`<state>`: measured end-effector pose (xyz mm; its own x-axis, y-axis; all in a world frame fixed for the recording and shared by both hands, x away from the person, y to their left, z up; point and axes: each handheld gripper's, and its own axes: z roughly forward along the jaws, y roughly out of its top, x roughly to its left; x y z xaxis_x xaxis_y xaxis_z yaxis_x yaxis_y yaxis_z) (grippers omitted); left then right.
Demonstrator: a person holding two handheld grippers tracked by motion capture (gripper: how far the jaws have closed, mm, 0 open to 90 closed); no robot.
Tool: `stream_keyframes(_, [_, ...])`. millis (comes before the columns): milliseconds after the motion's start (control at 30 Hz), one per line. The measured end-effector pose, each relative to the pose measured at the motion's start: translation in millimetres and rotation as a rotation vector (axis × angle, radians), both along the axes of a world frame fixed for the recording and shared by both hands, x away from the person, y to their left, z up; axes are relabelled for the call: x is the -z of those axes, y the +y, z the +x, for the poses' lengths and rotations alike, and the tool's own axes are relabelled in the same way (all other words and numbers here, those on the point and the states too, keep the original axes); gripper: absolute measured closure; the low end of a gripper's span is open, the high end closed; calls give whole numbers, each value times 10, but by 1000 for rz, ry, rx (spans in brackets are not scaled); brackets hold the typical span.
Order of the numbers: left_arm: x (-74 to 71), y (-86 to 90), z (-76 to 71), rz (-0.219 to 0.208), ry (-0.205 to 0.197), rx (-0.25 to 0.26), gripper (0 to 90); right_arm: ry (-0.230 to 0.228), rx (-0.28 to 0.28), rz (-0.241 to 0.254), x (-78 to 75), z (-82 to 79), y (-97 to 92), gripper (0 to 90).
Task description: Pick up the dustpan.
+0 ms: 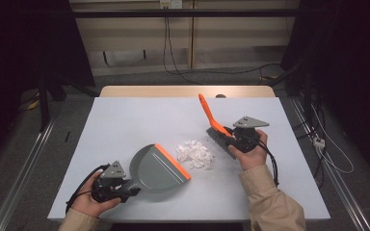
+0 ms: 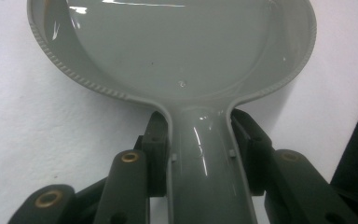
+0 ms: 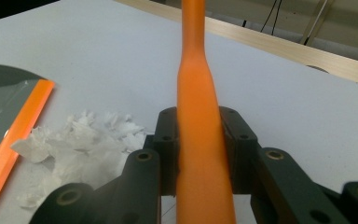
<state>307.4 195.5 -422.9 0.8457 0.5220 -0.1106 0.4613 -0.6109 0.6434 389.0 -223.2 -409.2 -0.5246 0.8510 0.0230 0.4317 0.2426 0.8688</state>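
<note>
Two hand-held grippers: left hand-held gripper (image 1: 125,188) pinching dustpan (image 1: 156,168) handle lower left, right hand-held gripper (image 1: 231,141) pinching brush (image 1: 213,120); paper scraps (image 1: 195,154) between, desk (image 1: 125,120) bare upper left.

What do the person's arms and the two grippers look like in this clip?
Both forearms wear beige sleeves. The left gripper and right gripper are black, each topped by a grey three-cornered plate and trailing a black cable. Up close, the black jaws show brass-coloured rivets.

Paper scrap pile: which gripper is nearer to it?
Right. The right gripper, clamped on the brush, sits just beside the paper scraps; the left gripper holds the dustpan handle, farther away.
</note>
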Motion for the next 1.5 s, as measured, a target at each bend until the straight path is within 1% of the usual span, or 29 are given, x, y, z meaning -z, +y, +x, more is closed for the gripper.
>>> stream_keyframes(100, [19, -39, 3, 3, 3, -1, 628, -4, 4, -6, 14, 11, 30, 714])
stream_keyframes(133, [20, -44, 6, 9, 2, 9, 628, -3, -2, -10, 26, 21, 40, 714])
stream_keyframes(167, [30, -57, 10, -2, 6, 15, 628, 0, 0, -10, 32, 23, 50, 714])
stream_keyframes(200, [30, -64, 15, 2, 9, 22, 628, 1, -2, -15, 42, 32, 65, 714])
stream_keyframes(233, [37, -74, 15, -4, 10, 23, 628, 1, -4, -17, 50, 40, 78, 714])
stream_keyframes(300, [38, -91, 20, 8, 6, 18, 628, -1, -11, -24, 59, 51, 102, 714])
stream_keyframes(333, [46, -96, 32, -2, 13, 29, 627, 2, -14, -27, 62, 56, 116, 714])
stream_keyframes(367, [53, -104, 36, -13, 15, 28, 627, 1, -15, -27, 65, 59, 137, 714])
stream_keyframes(533, [69, -142, 75, 0, 16, 42, 627, -13, -22, -42, 68, 69, 209, 714])
stream_keyframes(600, [89, -141, 87, -11, 23, 41, 626, -10, -23, -39, 87, 76, 231, 713])
stream_keyframes(667, [107, -134, 94, -10, 22, 38, 625, -6, -27, -60, 110, 86, 257, 714])
stream_keyframes(700, [113, -133, 94, -5, 23, 38, 624, -3, -24, -79, 126, 93, 273, 714])
stream_keyframes(733, [110, -134, 89, 4, 10, 23, 618, 4, -27, -84, 137, 99, 282, 714])
stream_keyframes(767, [118, -127, 90, -21, 16, 20, 597, 7, -28, -82, 149, 105, 287, 713])
stream_keyframes(833, [106, -106, 92, -24, 13, 20, 594, 10, -30, -85, 163, 111, 295, 714])
stream_keyframes(867, [100, -94, 95, -24, 13, 13, 568, 9, -29, -83, 164, 113, 298, 713])
stream_keyframes(900, [99, -87, 93, -28, 21, 12, 558, 11, -32, -82, 164, 114, 302, 714])
stream_keyframes(967, [96, -77, 80, -22, 18, 7, 538, 9, -33, -83, 167, 115, 308, 714])
stream_keyframes(1000, [93, -70, 71, -13, 17, 6, 521, 9, -35, -83, 166, 114, 312, 714])
stream_keyframes(1033, [82, -61, 55, 6, 7, -1, 512, 10, -35, -84, 165, 112, 315, 714])
stream_keyframes(1100, [71, -34, 38, -3, 4, -3, 492, 8, -37, -89, 163, 109, 319, 714])
stream_keyframes(1167, [58, -10, 24, -4, -7, -17, 497, 5, -33, -92, 163, 106, 328, 714])
stream_keyframes(1200, [53, -3, 22, -3, -6, -15, 491, 4, -36, -94, 164, 107, 335, 714])
stream_keyframes(1267, [49, -11, 18, 8, -7, -7, 513, 0, -35, -96, 168, 104, 355, 714])
stream_keyframes(1333, [45, -22, 15, 13, -1, -4, 532, -1, -39, -98, 168, 102, 372, 714])
stream_keyframes(1367, [44, -29, 10, 2, 2, -11, 543, -3, -43, -100, 170, 99, 381, 714])
stream_keyframes(1467, [34, -27, 18, 5, 8, 0, 578, -6, -42, -105, 170, 91, 387, 714])
stream_keyframes(1500, [37, -33, 17, -2, 11, -5, 599, -6, -43, -105, 171, 88, 388, 714])
